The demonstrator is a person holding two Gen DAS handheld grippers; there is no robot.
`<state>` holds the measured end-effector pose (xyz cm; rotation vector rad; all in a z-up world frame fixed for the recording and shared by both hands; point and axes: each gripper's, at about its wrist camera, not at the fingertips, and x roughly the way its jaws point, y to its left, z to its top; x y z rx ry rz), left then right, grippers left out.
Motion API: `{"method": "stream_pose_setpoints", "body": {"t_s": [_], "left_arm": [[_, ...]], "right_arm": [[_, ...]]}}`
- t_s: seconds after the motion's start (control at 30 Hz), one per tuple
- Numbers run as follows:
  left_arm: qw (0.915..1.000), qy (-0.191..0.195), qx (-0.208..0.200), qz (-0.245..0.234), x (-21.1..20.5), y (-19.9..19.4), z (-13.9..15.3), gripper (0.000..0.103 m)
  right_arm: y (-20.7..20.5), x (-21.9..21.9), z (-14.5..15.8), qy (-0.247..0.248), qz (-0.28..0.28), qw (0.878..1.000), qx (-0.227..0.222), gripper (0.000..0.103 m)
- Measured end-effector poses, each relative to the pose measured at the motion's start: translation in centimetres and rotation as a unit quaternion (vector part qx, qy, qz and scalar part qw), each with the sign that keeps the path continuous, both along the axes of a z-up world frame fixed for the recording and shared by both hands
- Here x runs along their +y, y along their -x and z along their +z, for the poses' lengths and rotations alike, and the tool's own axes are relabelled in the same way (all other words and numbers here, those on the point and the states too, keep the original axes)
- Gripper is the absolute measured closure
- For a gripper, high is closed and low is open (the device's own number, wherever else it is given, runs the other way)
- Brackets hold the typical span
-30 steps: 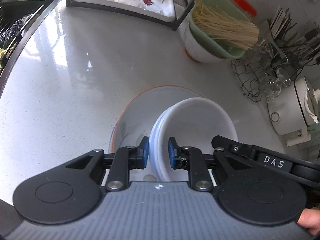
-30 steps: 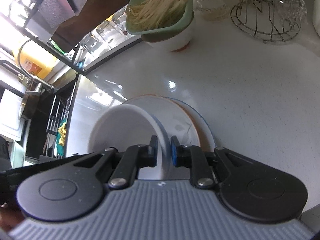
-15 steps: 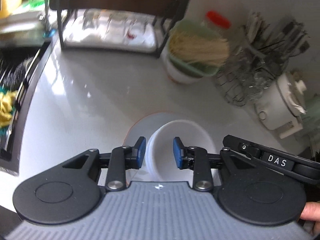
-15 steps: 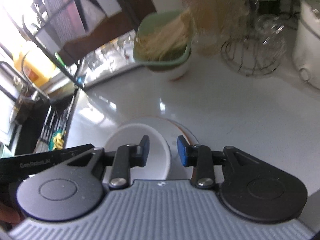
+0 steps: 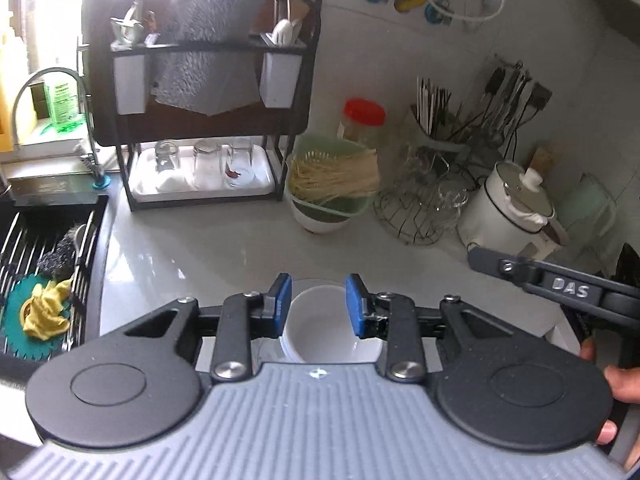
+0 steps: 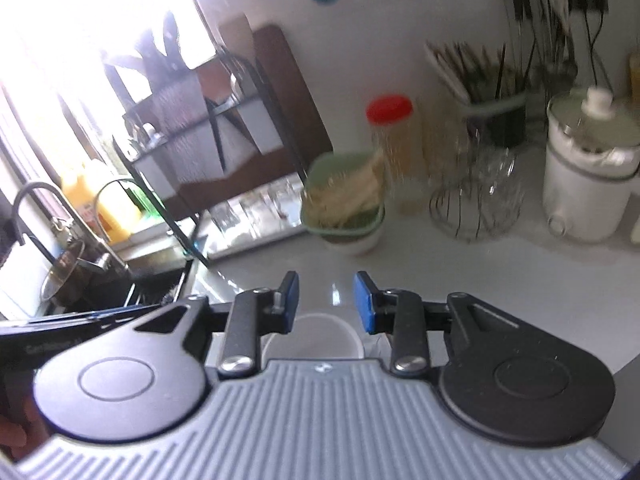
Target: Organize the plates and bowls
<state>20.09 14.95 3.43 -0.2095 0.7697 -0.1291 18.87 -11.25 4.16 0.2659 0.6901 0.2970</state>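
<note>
A stack of white bowls point(image 5: 328, 328) rests on plates whose rim point(image 5: 314, 280) peeks out behind it on the pale counter. My left gripper point(image 5: 316, 304) hovers well above the stack, open, its blue pads clear of the bowl on both sides. In the right wrist view the top bowl point(image 6: 316, 336) lies far below my right gripper point(image 6: 326, 302), which is also open and holds nothing. Part of the right tool, marked DAS point(image 5: 560, 288), crosses the right side of the left wrist view. The grippers' bodies hide the plates' near parts.
At the back stand a black dish rack point(image 5: 200, 168) with glasses, a green colander of noodles point(image 5: 332, 188), a red-lidded jar point(image 5: 364, 120), a wire basket point(image 5: 420, 208) and a white cooker point(image 5: 512, 212). The sink point(image 5: 44, 280) lies left.
Both grippers were shut on the bowl's rim; they have let go, opened and risen away. The bowls stay on the plates and look much smaller.
</note>
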Motion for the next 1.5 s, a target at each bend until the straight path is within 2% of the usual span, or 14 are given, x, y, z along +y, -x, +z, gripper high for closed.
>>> {"method": "stream_pose_setpoints", "body": {"t_s": [0.17, 0.27, 0.4, 0.67, 0.83, 0.87, 0.93, 1.0, 1.03, 1.13, 1.27, 1.37, 1.5], "left_arm": [[0.9996, -0.010, -0.025, 0.012, -1.0, 3.2, 1.6, 0.067], [0.9993, 0.006, -0.030, 0.020, -1.5, 5.0, 2.1, 0.065], [0.9989, -0.008, -0.039, 0.024, -2.8, 7.2, 2.4, 0.064], [0.9979, 0.006, -0.040, 0.052, -4.6, 11.7, 2.0, 0.063], [0.9965, 0.008, -0.045, 0.070, -5.9, 14.4, 1.9, 0.052], [0.9962, 0.007, -0.047, 0.073, -6.2, 15.0, 1.9, 0.050], [0.9963, 0.004, -0.044, 0.073, -6.8, 16.0, 1.5, 0.036], [0.9963, 0.000, -0.044, 0.074, -7.3, 16.9, 0.9, 0.024], [0.9961, -0.005, -0.043, 0.078, -7.6, 17.4, 0.6, 0.017], [0.9953, -0.017, -0.044, 0.085, -8.0, 18.6, -0.3, 0.008], [0.9959, -0.028, -0.035, 0.078, -8.4, 19.6, -1.2, 0.006], [0.9961, -0.030, -0.033, 0.076, -8.8, 20.2, -1.7, 0.005], [0.9965, -0.032, -0.031, 0.070, -9.4, 20.7, -2.0, 0.005]], "right_arm": [[3.1, -1.5, 2.1, -0.005, 0.002, 0.999, -0.037, 0.068], [4.9, -2.4, 3.0, -0.002, 0.002, 0.999, -0.049, 0.068], [6.9, -3.3, 3.1, 0.009, 0.013, 0.998, -0.058, 0.068], [10.7, -4.9, 2.5, 0.026, 0.028, 0.997, -0.067, 0.068], [13.1, -6.1, 2.6, 0.033, 0.032, 0.995, -0.087, 0.068], [13.5, -6.3, 2.5, 0.035, 0.032, 0.995, -0.088, 0.065], [14.3, -6.9, 2.3, 0.034, 0.036, 0.994, -0.096, 0.052], [15.1, -7.3, 2.0, 0.036, 0.036, 0.993, -0.107, 0.025], [15.4, -7.6, 1.7, 0.034, 0.036, 0.993, -0.109, 0.021], [16.2, -8.0, 0.8, 0.030, 0.034, 0.993, -0.110, 0.019], [17.2, -8.3, -0.2, 0.033, 0.034, 0.993, -0.105, 0.018], [17.9, -8.7, -0.7, 0.020, 0.027, 0.995, -0.099, 0.000], [18.7, -8.9, -1.1, 0.022, 0.023, 0.995, -0.098, 0.000]]}}
